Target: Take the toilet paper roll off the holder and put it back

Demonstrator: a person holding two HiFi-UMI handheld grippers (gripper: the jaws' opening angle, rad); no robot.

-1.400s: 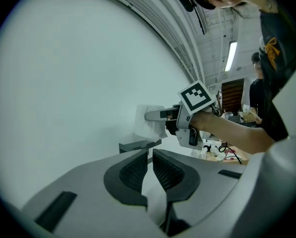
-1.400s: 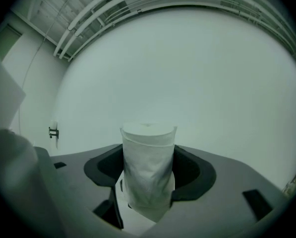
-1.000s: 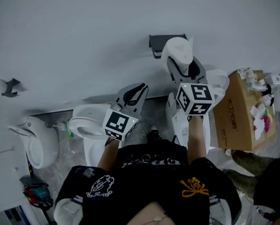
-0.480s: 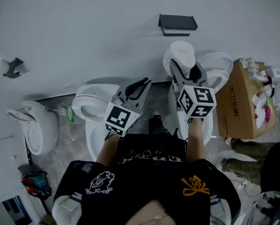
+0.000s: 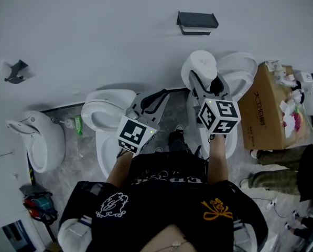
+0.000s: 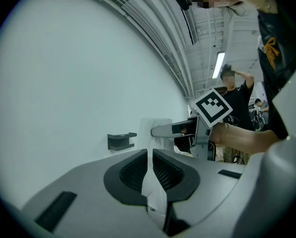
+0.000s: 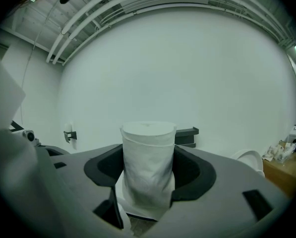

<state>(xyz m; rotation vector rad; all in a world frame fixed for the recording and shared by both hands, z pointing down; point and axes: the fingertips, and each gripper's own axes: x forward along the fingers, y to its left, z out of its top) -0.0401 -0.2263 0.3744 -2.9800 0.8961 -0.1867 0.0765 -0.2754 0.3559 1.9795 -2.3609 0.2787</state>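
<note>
The white toilet paper roll is clamped between the jaws of my right gripper, which is shut on it. The roll hangs in the air below the dark wall holder, with a clear gap between them. In the right gripper view the roll stands upright between the pads, and the holder shows behind it on the wall. My left gripper hovers lower left with its jaws together and nothing in them. In the left gripper view the holder is bare, and the roll is to its right.
A white toilet stands below the left gripper and another behind the right one. A white fixture is at the left and a cardboard box of clutter at the right. A small dark hook is on the wall.
My right gripper has drawn the roll down and away from the holder, which it was against a second ago. The left gripper has hardly moved.
</note>
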